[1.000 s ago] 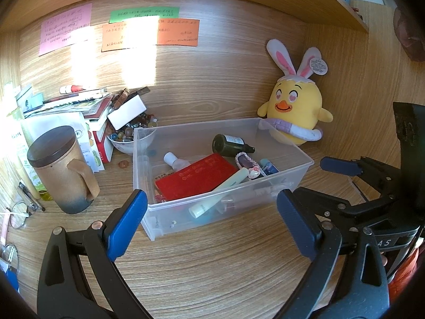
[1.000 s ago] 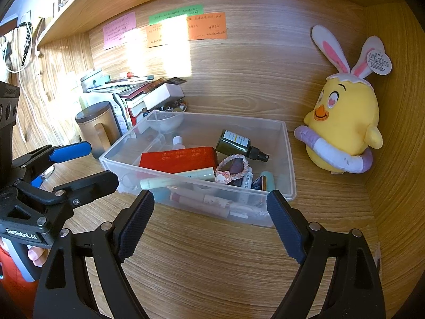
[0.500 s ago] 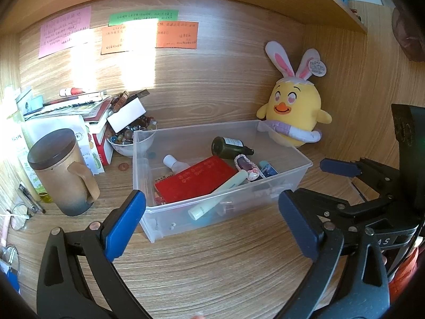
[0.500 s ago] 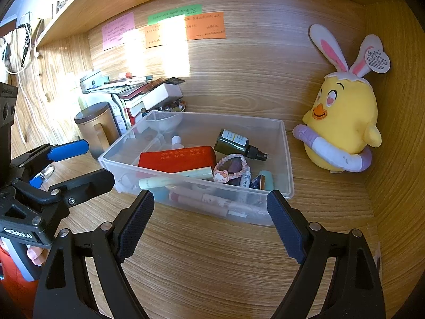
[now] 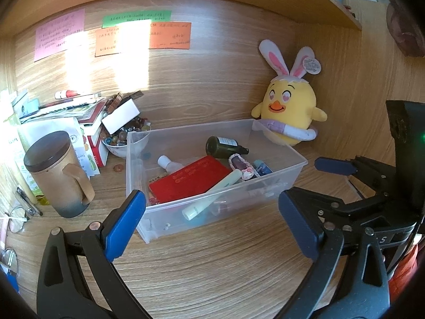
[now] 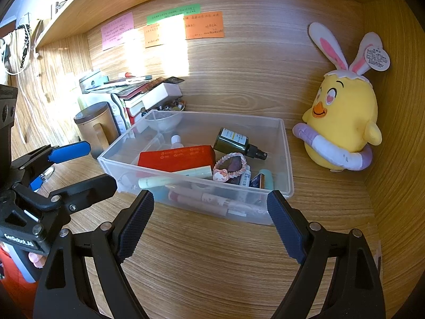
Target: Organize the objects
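Presently, the clear plastic box (image 5: pixel 276 170) sits on the tabletop (image 5: pixel 212 265) just ahead of both pairs of fingers, untouched by either. Inside it lie a red flat case (image 5: pixel 188 183), a dark green bottle (image 5: pixel 223 147) on its side, a pale green tube (image 5: pixel 212 195) leaning across the case, a small white-capped bottle (image 5: pixel 166 160) and a pink hair tie (image 6: pixel 229 166) with a cat charm. The left gripper (image 5: pixel 212 228) stands wide with nothing between its blue fingers (image 5: pixel 124 223), the box's near corner showing in the gap beyond them. The right gripper (image 6: pixel 209 228) likewise stands wide and empty, its fingers (image 6: pixel 135 226) framing the box's near wall. Beyond the left fingers and to their left stands a tan lidded mug (image 5: pixel 57 178), with a bowl of beads (image 5: pixel 120 142) and a stack of books (image 5: pixel 87 117) behind it. Beyond the box, to the right of the fingers, a yellow plush chick (image 5: pixel 289 109) with rabbit ears leans in the corner. Coloured notes (image 5: pixel 170 36) are stuck on the back panel.
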Action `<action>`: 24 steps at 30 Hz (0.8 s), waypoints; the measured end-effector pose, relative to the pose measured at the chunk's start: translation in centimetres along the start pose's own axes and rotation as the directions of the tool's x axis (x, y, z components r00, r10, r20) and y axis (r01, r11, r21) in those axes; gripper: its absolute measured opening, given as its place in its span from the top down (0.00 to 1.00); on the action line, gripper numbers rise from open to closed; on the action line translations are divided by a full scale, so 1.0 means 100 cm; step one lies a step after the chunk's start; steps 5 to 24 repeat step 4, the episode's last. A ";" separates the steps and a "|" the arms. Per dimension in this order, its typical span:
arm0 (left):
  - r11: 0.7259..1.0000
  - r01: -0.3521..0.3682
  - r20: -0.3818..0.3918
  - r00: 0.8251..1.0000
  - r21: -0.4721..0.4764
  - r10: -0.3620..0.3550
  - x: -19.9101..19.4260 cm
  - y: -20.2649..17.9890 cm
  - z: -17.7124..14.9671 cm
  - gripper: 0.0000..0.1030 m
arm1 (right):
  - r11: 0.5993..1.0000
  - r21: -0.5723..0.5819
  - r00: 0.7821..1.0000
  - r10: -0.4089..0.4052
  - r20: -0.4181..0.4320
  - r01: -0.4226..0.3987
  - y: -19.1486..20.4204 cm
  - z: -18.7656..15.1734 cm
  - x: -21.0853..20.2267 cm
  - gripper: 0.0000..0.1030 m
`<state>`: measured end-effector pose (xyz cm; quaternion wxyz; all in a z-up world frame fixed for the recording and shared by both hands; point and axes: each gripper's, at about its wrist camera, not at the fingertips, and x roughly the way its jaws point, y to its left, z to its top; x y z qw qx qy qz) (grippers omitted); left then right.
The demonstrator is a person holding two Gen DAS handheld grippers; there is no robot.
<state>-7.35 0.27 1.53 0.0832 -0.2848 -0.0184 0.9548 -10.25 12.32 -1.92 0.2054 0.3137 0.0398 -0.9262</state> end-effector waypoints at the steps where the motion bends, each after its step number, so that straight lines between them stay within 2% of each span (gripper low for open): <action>1: 1.000 0.002 0.001 1.000 -0.001 -0.002 0.000 0.000 0.000 0.02 | 1.000 -0.001 1.000 0.002 -0.001 -0.002 0.000 0.000 0.000 0.17; 24: 1.000 0.003 -0.002 1.000 0.000 -0.003 0.000 0.001 0.001 0.02 | 1.000 0.002 1.000 0.002 -0.002 -0.002 -0.002 0.000 0.001 0.17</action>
